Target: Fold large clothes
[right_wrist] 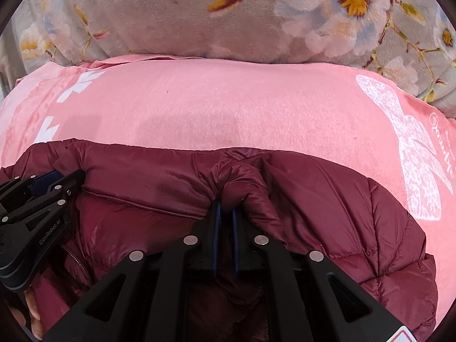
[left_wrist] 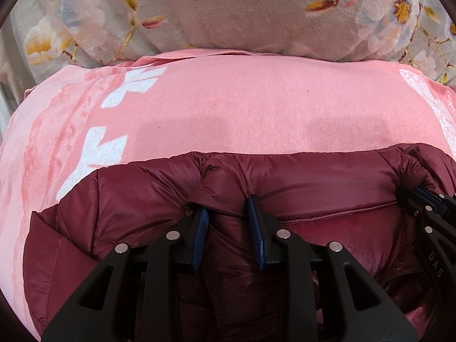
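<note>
Jacket [left_wrist: 136,199] edge is pinched by both grippers, left [left_wrist: 228,213] and right [right_wrist: 225,213], jaws closed on cloth. Next, I think, carry it over the pink blanket [left_wrist: 256,108] to fold.

I see the maroon jacket [left_wrist: 128,199] in slick, faintly glossy quilted cloth — the pink blanket [left_wrist: 242,108] under it is matt, velvety fleece. My left gripper [left_wrist: 228,216] looks matt black plastic — ribbed blue pads, shiny metal pins.
</note>
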`<state>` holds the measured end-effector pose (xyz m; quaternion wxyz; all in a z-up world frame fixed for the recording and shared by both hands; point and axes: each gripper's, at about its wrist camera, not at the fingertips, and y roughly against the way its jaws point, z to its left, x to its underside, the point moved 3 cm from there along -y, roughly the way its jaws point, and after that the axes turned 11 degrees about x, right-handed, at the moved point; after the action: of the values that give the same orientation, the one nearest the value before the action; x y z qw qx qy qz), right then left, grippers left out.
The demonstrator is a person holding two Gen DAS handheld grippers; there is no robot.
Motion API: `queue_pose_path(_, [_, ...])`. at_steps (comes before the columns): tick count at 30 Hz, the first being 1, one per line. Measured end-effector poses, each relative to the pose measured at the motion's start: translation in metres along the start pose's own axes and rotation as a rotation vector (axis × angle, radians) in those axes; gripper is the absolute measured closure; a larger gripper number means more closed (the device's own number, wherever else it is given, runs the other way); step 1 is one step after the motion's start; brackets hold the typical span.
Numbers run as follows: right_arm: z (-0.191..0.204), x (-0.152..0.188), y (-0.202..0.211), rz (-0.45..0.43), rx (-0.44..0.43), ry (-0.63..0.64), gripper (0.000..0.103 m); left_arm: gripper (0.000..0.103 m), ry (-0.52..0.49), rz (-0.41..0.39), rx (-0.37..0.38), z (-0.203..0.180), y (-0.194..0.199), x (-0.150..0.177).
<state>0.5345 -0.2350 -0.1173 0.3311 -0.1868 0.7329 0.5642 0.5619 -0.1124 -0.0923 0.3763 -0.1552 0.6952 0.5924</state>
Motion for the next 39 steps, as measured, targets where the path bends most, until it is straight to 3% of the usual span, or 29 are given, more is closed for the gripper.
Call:
queue_pose_path(25, [-0.0024, -0.0012, -0.0012, 0.003, -0.020, -0.021, 0.098, 0.075, -0.025, -0.006, -0.031, -0.0030, 0.0003, 0.0000])
queue_pose_path(33, [0.0043, -0.0024, -0.0004, -0.008, 0.032, 0.020, 0.097, 0.071, -0.059, -0.003, -0.088, -0.0071, 0.0002, 0.0003])
queue_pose_path(39, [0.0017, -0.0026, -0.0009, -0.004, 0.012, 0.003, 0.097, 0.070, -0.075, 0.001, -0.112, -0.0097, -0.0010, -0.0001])
